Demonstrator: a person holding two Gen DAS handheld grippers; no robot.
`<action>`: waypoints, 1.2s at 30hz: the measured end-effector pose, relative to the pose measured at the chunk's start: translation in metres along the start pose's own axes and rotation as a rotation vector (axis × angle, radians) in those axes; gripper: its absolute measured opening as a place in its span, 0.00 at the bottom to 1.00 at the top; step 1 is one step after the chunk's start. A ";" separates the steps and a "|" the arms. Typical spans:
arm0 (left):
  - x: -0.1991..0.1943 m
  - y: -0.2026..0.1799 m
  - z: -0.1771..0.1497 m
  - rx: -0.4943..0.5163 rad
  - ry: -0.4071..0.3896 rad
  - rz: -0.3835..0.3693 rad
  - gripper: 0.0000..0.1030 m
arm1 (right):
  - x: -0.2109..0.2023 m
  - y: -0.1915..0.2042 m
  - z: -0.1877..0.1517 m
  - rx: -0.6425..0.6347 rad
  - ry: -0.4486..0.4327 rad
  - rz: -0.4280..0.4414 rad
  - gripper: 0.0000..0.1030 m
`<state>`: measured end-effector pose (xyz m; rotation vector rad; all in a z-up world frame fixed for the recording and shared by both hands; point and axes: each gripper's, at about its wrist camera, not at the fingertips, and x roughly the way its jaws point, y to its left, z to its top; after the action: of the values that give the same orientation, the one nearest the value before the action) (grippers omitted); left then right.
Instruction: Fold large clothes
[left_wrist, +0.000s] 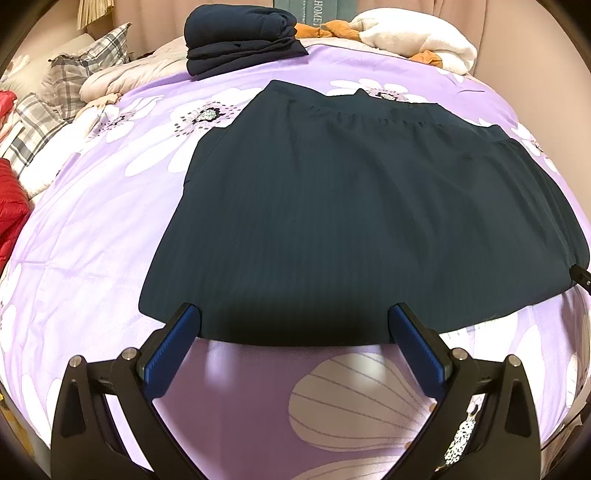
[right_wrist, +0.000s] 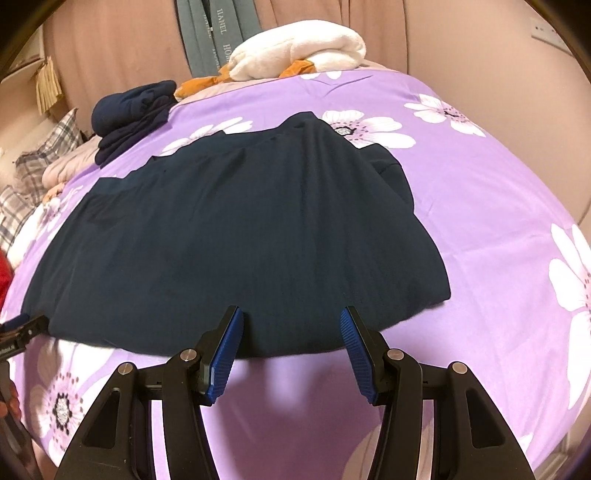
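Your left gripper (left_wrist: 293, 325): blue pads spread wide, nothing between them, tips hanging just over the near hem of the dark garment (left_wrist: 354, 206). Your right gripper (right_wrist: 291, 326): fingers parted about halfway, also empty, tips at the same hem toward its right end. Garment: lies flat on the purple floral bedspread (left_wrist: 92, 229), gathered waistband at the far side, wide hem nearest you. Far left: folded navy stack (left_wrist: 240, 40), with plaid pillows (left_wrist: 62, 85) beyond it; far right: white plush toy (right_wrist: 303, 48). Likely faults: closing now may catch the bedspread along with the hem, since both lie flush together; the slippery-looking fabric may slide out of one pad, leaving the fold crooked; uneven lifting between your two hands may skew the hem against the waistband. Pose: both hands pitched steeply downward toward the bed, set side by side along the near edge, well apart.
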<state>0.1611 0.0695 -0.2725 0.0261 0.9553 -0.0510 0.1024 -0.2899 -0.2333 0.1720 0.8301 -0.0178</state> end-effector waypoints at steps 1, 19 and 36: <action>0.000 0.001 0.000 0.001 0.001 0.002 1.00 | -0.001 -0.001 0.000 0.002 0.000 -0.001 0.52; -0.052 0.002 -0.012 0.031 -0.006 0.040 0.99 | -0.037 -0.007 -0.006 0.006 0.024 -0.062 0.63; -0.166 -0.019 0.022 -0.030 -0.053 -0.076 0.99 | -0.139 0.051 0.022 -0.159 -0.095 -0.004 0.99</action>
<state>0.0825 0.0548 -0.1237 -0.0394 0.9040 -0.1068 0.0284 -0.2506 -0.1090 0.0190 0.7335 0.0362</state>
